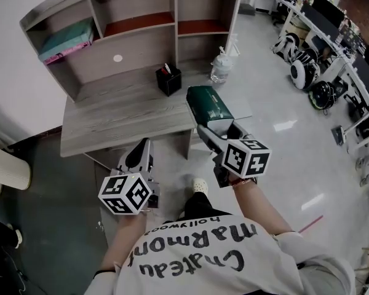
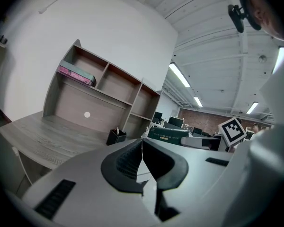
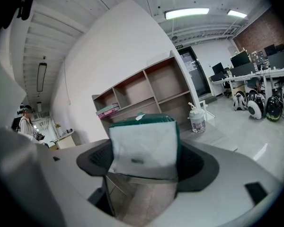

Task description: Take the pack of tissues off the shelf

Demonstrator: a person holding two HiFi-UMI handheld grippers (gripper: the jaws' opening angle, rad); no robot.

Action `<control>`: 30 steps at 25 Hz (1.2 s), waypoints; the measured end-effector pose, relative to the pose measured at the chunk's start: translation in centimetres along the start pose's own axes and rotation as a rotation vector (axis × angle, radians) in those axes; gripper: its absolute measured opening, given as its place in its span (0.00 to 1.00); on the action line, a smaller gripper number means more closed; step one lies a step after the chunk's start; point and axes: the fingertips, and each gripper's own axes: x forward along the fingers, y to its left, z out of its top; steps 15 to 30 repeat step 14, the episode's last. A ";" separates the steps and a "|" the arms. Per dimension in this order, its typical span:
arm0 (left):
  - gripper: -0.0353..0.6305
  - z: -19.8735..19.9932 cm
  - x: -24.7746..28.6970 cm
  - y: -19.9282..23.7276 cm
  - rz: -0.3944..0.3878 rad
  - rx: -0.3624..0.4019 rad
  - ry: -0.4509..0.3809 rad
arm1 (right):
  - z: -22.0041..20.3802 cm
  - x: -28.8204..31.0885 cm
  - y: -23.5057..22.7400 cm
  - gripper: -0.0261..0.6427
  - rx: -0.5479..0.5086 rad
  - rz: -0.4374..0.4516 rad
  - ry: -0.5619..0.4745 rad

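The pack of tissues [image 1: 209, 105] is dark green with a white end face. It hangs in the air over the desk's front right edge, off the shelf [image 1: 141, 23]. My right gripper [image 1: 220, 129] is shut on its near end, and in the right gripper view the white end [image 3: 143, 148] fills the space between both pads. My left gripper [image 1: 140, 149] sits lower, in front of the desk [image 1: 111, 112], shut with nothing in it; its pads [image 2: 128, 162] meet. From the left gripper view the pack [image 2: 168, 134] shows to the right.
A black pen holder [image 1: 168, 80] and a clear pump bottle [image 1: 220, 68] stand on the desk. A teal and pink box [image 1: 66, 40] lies in the upper left shelf compartment. Office desks and scooters [image 1: 304, 66] line the right side. A person [image 3: 26, 122] stands far off.
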 end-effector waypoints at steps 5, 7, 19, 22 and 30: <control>0.08 -0.4 0.5 0.2 -0.002 -0.014 0.008 | -0.3 0.4 -0.5 0.64 -0.008 -0.011 0.010; 0.08 -0.4 0.7 0.1 -0.007 -0.013 0.009 | -0.2 0.5 -0.6 0.64 -0.005 -0.012 0.008; 0.08 0.2 1.3 0.2 -0.012 -0.025 0.002 | 0.8 1.1 -0.6 0.64 -0.007 -0.008 -0.001; 0.08 0.2 1.3 0.2 -0.012 -0.025 0.002 | 0.8 1.1 -0.6 0.64 -0.007 -0.008 -0.001; 0.08 0.2 1.3 0.2 -0.012 -0.025 0.002 | 0.8 1.1 -0.6 0.64 -0.007 -0.008 -0.001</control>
